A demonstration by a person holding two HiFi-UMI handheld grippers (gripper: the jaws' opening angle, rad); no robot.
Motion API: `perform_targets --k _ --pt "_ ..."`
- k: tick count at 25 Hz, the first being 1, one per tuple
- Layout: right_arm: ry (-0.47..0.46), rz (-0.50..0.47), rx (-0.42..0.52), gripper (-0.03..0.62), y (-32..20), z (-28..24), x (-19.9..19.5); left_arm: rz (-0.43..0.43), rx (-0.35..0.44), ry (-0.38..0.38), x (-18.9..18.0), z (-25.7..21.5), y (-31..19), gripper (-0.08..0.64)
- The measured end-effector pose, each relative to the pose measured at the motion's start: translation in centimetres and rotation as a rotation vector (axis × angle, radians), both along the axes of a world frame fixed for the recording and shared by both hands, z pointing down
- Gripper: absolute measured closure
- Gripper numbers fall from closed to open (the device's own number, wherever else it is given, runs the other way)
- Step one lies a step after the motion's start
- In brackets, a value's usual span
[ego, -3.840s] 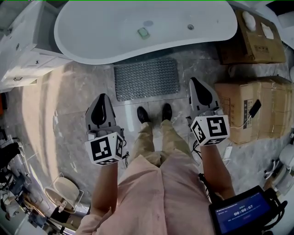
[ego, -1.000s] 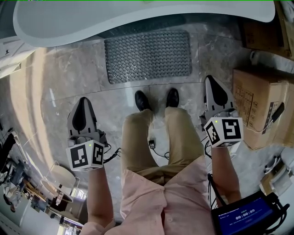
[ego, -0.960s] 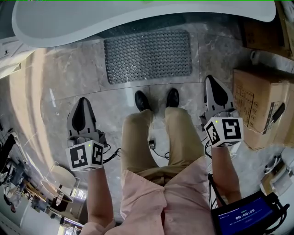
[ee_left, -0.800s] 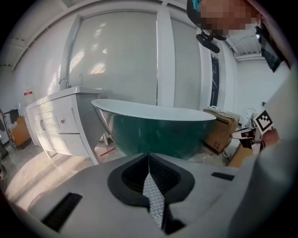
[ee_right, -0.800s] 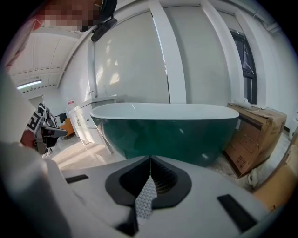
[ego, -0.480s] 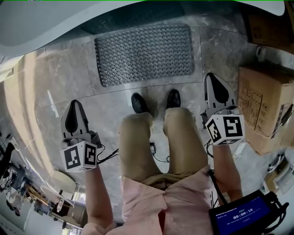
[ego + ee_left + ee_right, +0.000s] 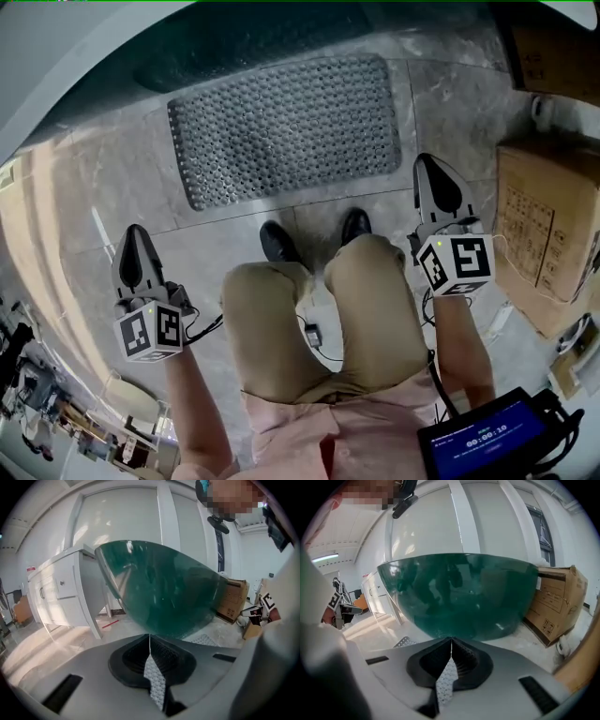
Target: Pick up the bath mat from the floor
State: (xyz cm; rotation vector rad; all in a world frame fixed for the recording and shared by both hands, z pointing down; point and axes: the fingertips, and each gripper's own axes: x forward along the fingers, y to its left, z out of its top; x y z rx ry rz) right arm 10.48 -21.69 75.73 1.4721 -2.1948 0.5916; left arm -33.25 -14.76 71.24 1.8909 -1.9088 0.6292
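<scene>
Lowered, left gripper [image 7: 132,234] and right gripper [image 7: 430,163] hold fingers [image 7: 154,682] short of bath mat [image 7: 286,127].

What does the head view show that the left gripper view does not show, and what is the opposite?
Only the head view shows the whole bath mat lying flat on the floor, the person's black shoes and a screen. Only the left gripper view shows the white cabinet and that the left claw is shut, with nothing between its tips. Both show the bathtub, a cardboard box and part of the mat.
</scene>
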Motion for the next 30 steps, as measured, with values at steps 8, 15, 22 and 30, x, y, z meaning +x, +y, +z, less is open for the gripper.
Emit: perform_targets --k 8,15,22,30 --pt "0.040 0.011 -0.005 0.574 -2.3 7.8 0.7 0.008 -0.010 -0.005 -1.6 8.1 -1.7 0.531" --pt "0.054 0.020 -0.023 0.574 -3.4 13.5 0.5 -0.009 0.003 -0.026 -3.8 13.1 -2.4 0.531" --pt "0.055 0.022 0.013 0.574 -6.1 17.5 1.6 -0.050 0.047 0.014 -4.9 17.8 -3.8 0.531" --pt "0.084 -0.004 0.028 0.574 -6.8 17.0 1.8 -0.057 0.024 0.040 -5.8 20.7 -3.6 0.529"
